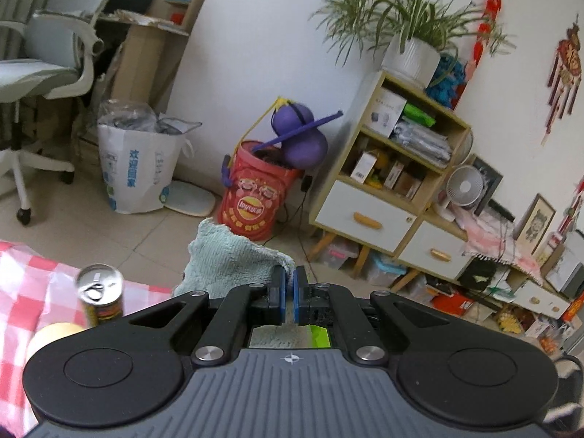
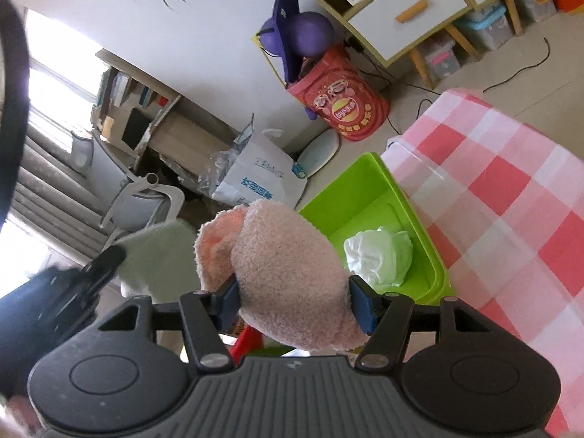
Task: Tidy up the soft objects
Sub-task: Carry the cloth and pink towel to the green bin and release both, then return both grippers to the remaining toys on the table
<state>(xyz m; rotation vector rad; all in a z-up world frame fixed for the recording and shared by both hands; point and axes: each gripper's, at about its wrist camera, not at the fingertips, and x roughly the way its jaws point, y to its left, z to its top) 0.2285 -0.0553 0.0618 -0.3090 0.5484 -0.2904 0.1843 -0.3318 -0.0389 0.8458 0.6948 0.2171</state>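
The pale green cloth (image 1: 233, 262) is a nubby, ribbed terry piece with a cream edge, crumpled and standing up in folds just ahead of the left gripper (image 1: 290, 294). Its blue fingers (image 1: 279, 292) are pressed fully together on one edge of that cloth, so the fabric hangs lifted in the air over the near edge of the counter (image 1: 33, 273), which wears a pink and white checked cover. A drinks can (image 1: 100, 294) with a pull-tab top stands upright on the checks to the left of the cloth, apart from it. The pink fluffy cloth (image 2: 288, 277) is a thick, fuzzy bundle rolled into a rounded lump, with a peach-coloured inner fold showing at its left end. The right gripper (image 2: 294, 308) holds it across the middle: its fingers (image 2: 230, 301) stand about half apart, one pad on each side of the bundle and both pressing into the pile. The bundle is carried off the surface, in front of a lime green bin (image 2: 368, 197) that sits at the left edge of the checked counter. Inside the bin, toward its near right corner, lies a crumpled white and light green soft item (image 2: 379, 259). In the right wrist view the pale green cloth shows blurred to the left of the pink one, with a dark part of the other gripper beside it. Far off on the floor stand a red snack-branded barrel (image 1: 252, 197) and a white printed bag (image 1: 138, 171).
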